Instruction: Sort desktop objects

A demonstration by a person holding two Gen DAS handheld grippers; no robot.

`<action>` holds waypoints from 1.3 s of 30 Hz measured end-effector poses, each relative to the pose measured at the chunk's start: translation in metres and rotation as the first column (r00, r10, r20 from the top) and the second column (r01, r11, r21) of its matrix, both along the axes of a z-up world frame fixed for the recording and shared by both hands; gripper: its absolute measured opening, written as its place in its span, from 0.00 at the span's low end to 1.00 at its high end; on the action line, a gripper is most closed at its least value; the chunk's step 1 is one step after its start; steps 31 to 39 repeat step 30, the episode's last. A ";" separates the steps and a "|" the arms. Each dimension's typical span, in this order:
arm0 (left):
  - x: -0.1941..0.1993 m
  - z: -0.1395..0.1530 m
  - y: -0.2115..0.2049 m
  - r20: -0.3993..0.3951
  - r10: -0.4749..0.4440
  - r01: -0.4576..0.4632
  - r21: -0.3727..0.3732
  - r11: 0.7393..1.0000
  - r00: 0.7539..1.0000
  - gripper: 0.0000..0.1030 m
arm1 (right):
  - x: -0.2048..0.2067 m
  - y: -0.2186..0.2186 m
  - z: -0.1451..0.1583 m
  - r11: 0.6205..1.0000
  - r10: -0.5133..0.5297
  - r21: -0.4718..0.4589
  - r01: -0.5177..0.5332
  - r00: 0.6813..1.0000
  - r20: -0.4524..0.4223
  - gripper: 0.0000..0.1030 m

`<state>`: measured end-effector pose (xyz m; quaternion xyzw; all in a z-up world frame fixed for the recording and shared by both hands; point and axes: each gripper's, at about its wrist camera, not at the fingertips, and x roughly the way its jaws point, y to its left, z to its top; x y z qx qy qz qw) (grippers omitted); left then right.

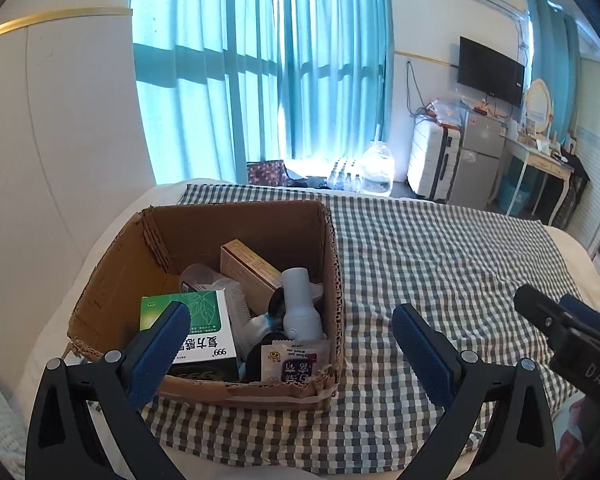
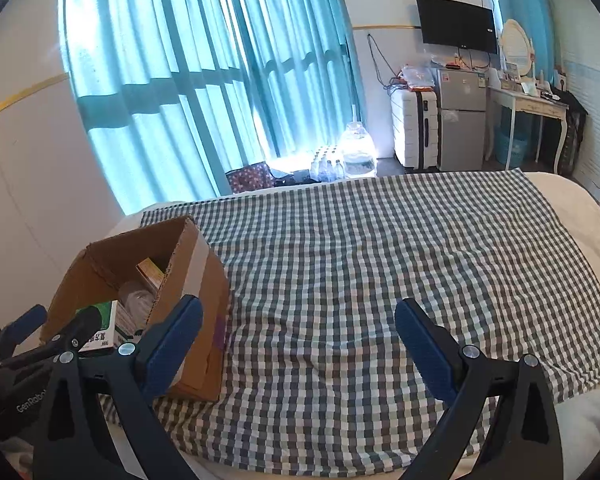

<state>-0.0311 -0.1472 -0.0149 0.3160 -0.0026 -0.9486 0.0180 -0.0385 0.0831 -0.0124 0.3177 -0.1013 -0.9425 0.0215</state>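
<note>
From the left wrist, my left hand-held gripper (image 1: 290, 334) stands wide apart and empty above the cardboard box (image 1: 236, 220), already full. From the right wrist, my right hand-held gripper (image 2: 298, 334) gapes empty over bare checkered cloth (image 2: 380, 240); I should scan for leftovers before retreating.

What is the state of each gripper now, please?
Left gripper: open, holding nothing, in front of the cardboard box.
Right gripper: open, holding nothing, over the checked cloth.

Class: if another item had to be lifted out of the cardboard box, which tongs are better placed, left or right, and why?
Probably left. The left tongs are open, with the box right ahead. The right tongs, also open, face bare cloth, with the box off to their side.
</note>
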 end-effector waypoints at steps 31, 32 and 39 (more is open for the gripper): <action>-0.006 -0.014 -0.019 0.051 0.017 -0.022 0.094 0.995 0.999 1.00 | 0.000 -0.009 -0.008 0.996 0.010 0.083 -0.011 1.000 0.021 0.94; -0.006 -0.014 -0.019 0.051 0.017 -0.022 0.094 0.995 0.999 1.00 | 0.000 -0.009 -0.008 0.996 0.010 0.083 -0.011 1.000 0.021 0.94; -0.006 -0.014 -0.019 0.051 0.017 -0.022 0.094 0.995 0.999 1.00 | 0.000 -0.009 -0.008 0.996 0.010 0.083 -0.011 1.000 0.021 0.94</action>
